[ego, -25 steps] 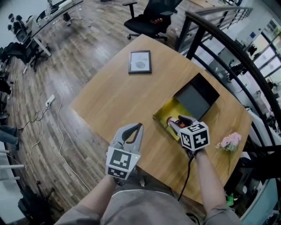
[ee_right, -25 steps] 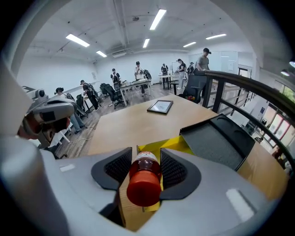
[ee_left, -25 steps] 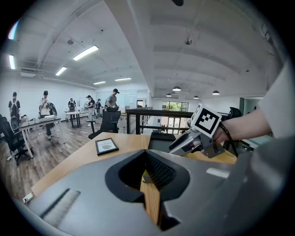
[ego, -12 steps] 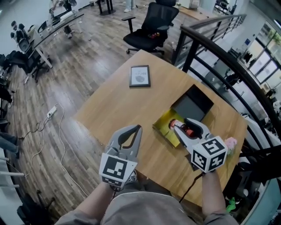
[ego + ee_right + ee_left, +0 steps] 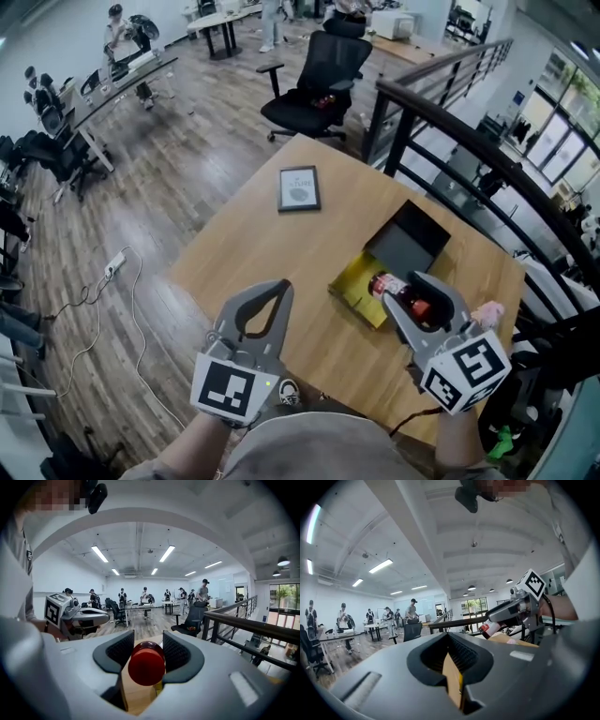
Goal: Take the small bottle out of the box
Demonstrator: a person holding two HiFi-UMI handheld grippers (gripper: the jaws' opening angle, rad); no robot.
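the right gripper [image 5: 405, 289] is clamped on the small dark red bottle with a red cap [image 5: 420, 305]; in the right gripper view the round red end [image 5: 146, 663] sits gripped between both ribbed pads. the bottle is held in the air, and the open cardboard box with a yellow lining [image 5: 352, 286] lies just below and ahead of this gripper's tips, its dark grey lid [image 5: 408, 239] folded back beyond them. judged from this, the bottle is out of the box or nearly so, and setting it down on the light wooden table [image 5: 272, 244] remains. the left gripper [image 5: 278, 291] hovers off to the left of the right one, jaws together at the tips with nothing between them. risks: the bottle is round and smooth and appears to be held near one end, so it may pivot or slip out if the grip is eased or the gripper is swung sharply; a low sideways move may catch the box wall and drag the box, which nothing holds; a move to the right of the gripper brings the bottle toward the pink flower sprig [image 5: 487, 314] and the table edge. count: one bottle, one box with one lid, two grippers, one dark-framed picture [image 5: 299, 188] well ahead of the left gripper, one flower sprig, one table.
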